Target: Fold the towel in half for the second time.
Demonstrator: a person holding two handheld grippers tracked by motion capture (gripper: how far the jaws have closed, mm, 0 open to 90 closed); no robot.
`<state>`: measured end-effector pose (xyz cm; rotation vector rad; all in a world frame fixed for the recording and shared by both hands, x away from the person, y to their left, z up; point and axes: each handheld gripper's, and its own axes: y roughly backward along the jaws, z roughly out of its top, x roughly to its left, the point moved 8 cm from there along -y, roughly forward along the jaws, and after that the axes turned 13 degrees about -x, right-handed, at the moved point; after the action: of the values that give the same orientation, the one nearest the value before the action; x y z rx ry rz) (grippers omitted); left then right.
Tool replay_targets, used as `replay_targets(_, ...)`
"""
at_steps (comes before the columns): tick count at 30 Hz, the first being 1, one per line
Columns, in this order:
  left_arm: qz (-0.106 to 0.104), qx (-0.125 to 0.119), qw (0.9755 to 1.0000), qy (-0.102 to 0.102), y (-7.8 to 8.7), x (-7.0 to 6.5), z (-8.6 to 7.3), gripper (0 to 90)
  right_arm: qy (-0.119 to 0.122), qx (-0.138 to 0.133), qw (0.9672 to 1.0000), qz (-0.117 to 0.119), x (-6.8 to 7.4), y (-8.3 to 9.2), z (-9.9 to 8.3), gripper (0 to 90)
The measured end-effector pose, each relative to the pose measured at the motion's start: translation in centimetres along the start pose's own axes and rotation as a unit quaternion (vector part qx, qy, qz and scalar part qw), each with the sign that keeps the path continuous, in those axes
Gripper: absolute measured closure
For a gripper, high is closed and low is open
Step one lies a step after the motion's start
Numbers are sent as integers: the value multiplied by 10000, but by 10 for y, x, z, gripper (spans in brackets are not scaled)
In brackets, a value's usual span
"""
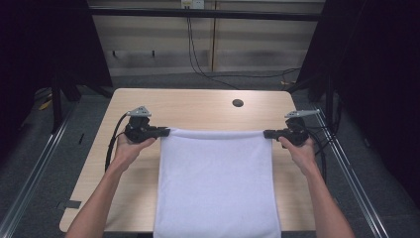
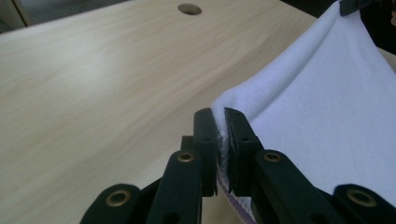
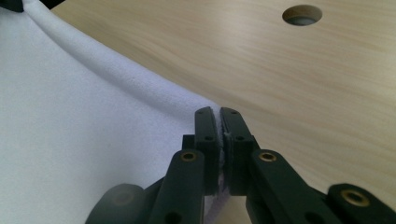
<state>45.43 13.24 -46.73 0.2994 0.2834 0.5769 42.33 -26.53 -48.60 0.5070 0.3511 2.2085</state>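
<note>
Left gripper is over the table's left half, roughly midway between near and far edges. Jaws are clamped tight on the left far corner of the white towel; in the left gripper view the cloth hem is pinched between the two black pads, with a thin purple stitch line visible below them.

The towel's far edge is pulled taut in a straight line between both grippers, lifted off the tabletop. The rest of the towel runs down toward the near edge of the table and hangs over it, centred left to right.

A round cable hole sits in the tabletop beyond the towel, toward the far edge, right of centre.

Right gripper is over the table's right half, level with the left one. Jaws are closed down hard on the towel's right far corner; the right gripper view shows fabric squeezed between the pads, almost no gap.

Both hands grip from the near side, cables trailing outward.
</note>
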Motion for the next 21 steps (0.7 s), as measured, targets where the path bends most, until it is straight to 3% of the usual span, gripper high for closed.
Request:
replay_targets(2,37,14,10000,25,-3,6,5,846,-24,-77,10000,7,-2,-2,6,870)
replay_targets(7,137,-81,9993,351,-10,26,14,847,-49,-119,9999,33,-8,-10,24,872)
replay_targets(9,146,-120,9991,390,-10,28,17,847,-37,-124,9999,40,-9,-11,27,872)
replay_targets(11,216,-163,9988,404,-10,31,21,848,-9,-141,9999,0,-11,-14,34,873)
replay_targets(15,325,-180,9990,249,-11,32,28,849,-12,-145,9998,-120,-16,-19,44,874)
replay_targets(21,381,-457,9981,185,0,33,47,849,68,-299,9993,-201,-15,-19,70,875)
